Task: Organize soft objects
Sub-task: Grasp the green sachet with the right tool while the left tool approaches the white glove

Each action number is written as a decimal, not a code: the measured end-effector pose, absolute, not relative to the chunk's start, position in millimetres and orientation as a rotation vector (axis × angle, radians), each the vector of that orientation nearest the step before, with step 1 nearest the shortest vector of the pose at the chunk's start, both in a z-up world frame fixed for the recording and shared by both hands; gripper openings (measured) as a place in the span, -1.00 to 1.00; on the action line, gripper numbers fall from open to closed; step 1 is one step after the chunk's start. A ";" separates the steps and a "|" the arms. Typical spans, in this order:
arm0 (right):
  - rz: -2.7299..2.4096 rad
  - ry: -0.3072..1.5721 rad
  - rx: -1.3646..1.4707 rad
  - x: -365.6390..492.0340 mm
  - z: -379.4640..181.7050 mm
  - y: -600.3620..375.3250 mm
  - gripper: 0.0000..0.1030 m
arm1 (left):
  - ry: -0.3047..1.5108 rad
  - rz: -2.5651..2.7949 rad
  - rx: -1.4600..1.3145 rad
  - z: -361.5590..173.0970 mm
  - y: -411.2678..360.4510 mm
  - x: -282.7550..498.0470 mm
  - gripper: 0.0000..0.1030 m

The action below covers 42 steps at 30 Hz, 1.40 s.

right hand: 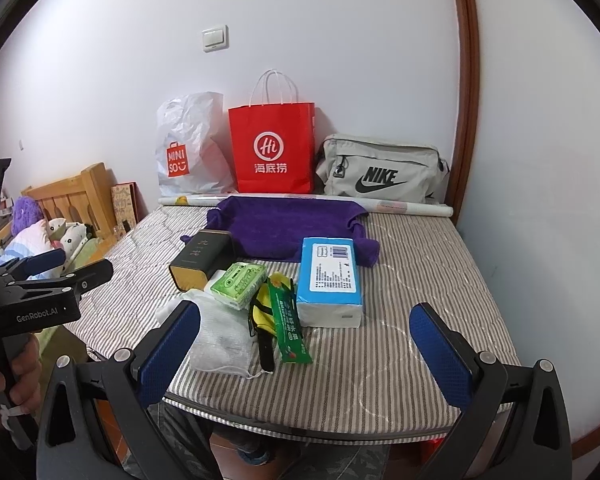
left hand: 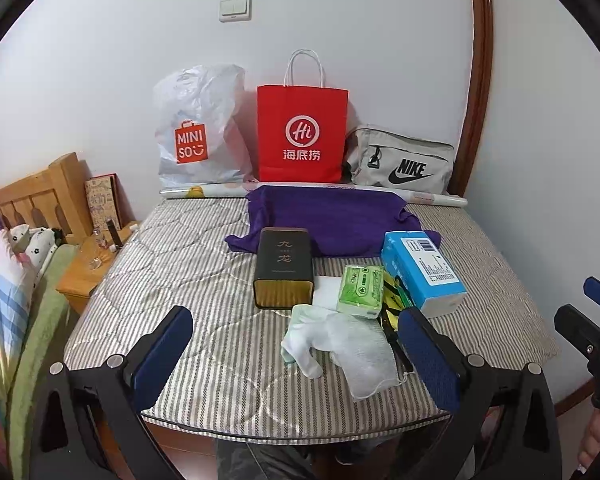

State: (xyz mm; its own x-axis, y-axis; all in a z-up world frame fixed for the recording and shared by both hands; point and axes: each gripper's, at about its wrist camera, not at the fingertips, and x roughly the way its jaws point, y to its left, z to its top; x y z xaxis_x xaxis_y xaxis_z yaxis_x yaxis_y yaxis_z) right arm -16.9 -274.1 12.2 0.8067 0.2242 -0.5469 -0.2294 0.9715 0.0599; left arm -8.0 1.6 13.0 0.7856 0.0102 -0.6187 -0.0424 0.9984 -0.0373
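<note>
Where the left tool's right finger (left hand: 428, 356) crossed the left wrist view, it hid most of the yellow-and-black item (right hand: 260, 312) and the green sachet (right hand: 290, 326), whose small print was too fine to read even in the right wrist view. Part of a white pad under the green tissue pack (left hand: 360, 290) was covered too, so its kind could not be told. The rolled paper (left hand: 436, 199) along the wall was half hidden behind the purple towel (left hand: 332, 220).

Writing was plain on the bags at the far edge of the mattress (left hand: 188, 248): "MINISO" on the white plastic bag (left hand: 198, 128), "Hi" with Chinese characters on the red paper bag (left hand: 302, 136), and "NIKE" on the grey pouch (left hand: 400, 162). The dark tin (left hand: 284, 266) carried gold Chinese characters, and the blue tissue pack (left hand: 422, 270) showed a barcode with unreadable text. "GenRobot.AI" stood on the left tool's body in the right wrist view.

The left tool (left hand: 296, 354) was spread wide, holding nothing, hovering over the near edge with the white sock (left hand: 304, 338) and the mesh cloth (left hand: 364, 350) lying between its fingers' lines. The right tool (right hand: 306, 354) was likewise spread wide and empty, its left finger (right hand: 172, 348) overlapping the mesh cloth in view; whether it touched could not be told.
</note>
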 end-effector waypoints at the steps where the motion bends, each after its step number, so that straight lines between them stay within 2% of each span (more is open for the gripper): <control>1: 0.247 0.580 -0.011 -16.0 12.4 -273.6 1.00 | 0.669 0.029 -0.052 11.6 2.4 -5.7 1.00; 8: 0.272 0.612 -0.031 0.9 1.1 -266.1 1.00 | 0.703 -0.004 -0.087 -1.7 11.9 10.8 1.00; 17: 0.312 0.753 0.021 43.0 -56.8 -269.5 0.99 | 0.800 0.015 -0.112 -47.8 19.9 36.6 0.98; 22: 0.333 0.815 0.063 69.3 -86.4 -272.9 0.87 | 0.822 0.040 -0.097 -70.6 21.8 51.4 0.98; 27: 0.357 0.867 0.061 89.7 -110.4 -269.4 0.57 | 0.876 0.024 -0.121 -88.8 27.3 63.5 0.97; 31: 0.400 0.885 0.089 97.9 -121.8 -262.4 0.54 | 0.897 0.022 -0.131 -98.7 30.7 69.7 0.95; 37: 0.429 0.948 0.003 106.3 -144.1 -241.7 0.27 | 0.914 0.020 -0.139 -105.9 33.7 75.6 0.95; 40: 0.437 0.977 -0.011 111.2 -155.9 -235.7 -0.03 | 0.920 0.034 -0.128 -110.4 34.6 78.4 0.95; 42: 0.431 0.981 -0.037 113.9 -162.8 -232.6 -0.34 | 0.927 0.042 -0.130 -112.7 35.7 80.0 0.95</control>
State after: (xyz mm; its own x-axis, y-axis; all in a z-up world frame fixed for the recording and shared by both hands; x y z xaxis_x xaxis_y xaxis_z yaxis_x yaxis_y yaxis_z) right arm 113.9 -232.6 -162.8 0.4790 0.3364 -0.8108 -0.3697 0.9150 0.1612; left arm 80.0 35.7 -112.7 0.6002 -0.0201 -0.7996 -0.0915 0.9914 -0.0936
